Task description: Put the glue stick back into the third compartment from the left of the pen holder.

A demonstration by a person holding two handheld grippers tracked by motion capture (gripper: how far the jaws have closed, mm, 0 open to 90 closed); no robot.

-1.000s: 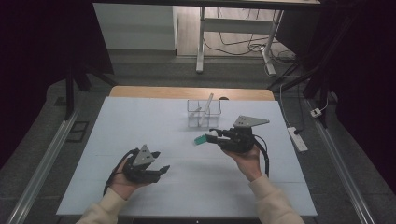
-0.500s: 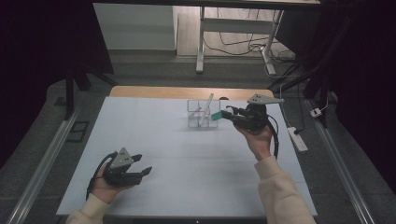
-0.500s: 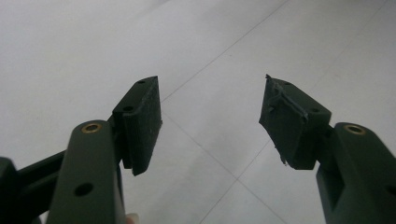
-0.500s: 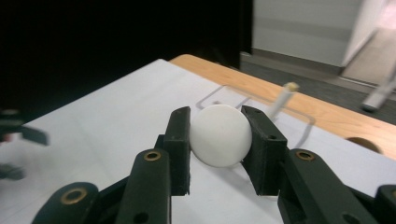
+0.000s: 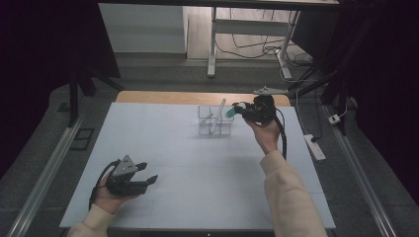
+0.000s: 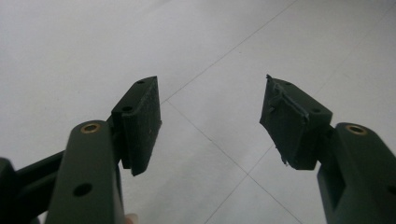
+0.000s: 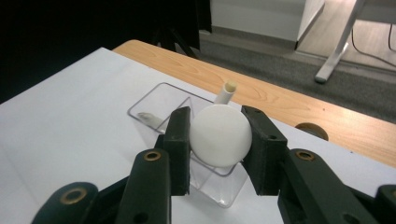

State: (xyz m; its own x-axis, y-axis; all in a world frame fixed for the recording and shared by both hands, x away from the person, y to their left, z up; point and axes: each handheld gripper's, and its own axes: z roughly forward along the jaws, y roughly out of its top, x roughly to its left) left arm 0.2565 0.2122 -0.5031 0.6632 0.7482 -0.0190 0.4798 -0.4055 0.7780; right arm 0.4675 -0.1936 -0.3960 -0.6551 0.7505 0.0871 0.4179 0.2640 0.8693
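Partly hiding the clear box [image 7: 154, 109], right tool [image 7: 217, 140] clamps white ball [image 7: 220, 135], left tool [image 6: 210, 121] apart.

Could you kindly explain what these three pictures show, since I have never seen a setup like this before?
There is no robot here: a person holds a hand-operated two-jaw gripper in each hand at a white table.

The high view comes from a fixed camera above, looking down on the table. The other two come from small cameras riding on the grippers, looking along their black jaws.

The left gripper rests low near the table's front with its jaws open and nothing between them.

The right gripper is closed on a white rounded object, which shows a green end in the high view, held just above a clear plastic container with compartments. A white stick leans in that container.
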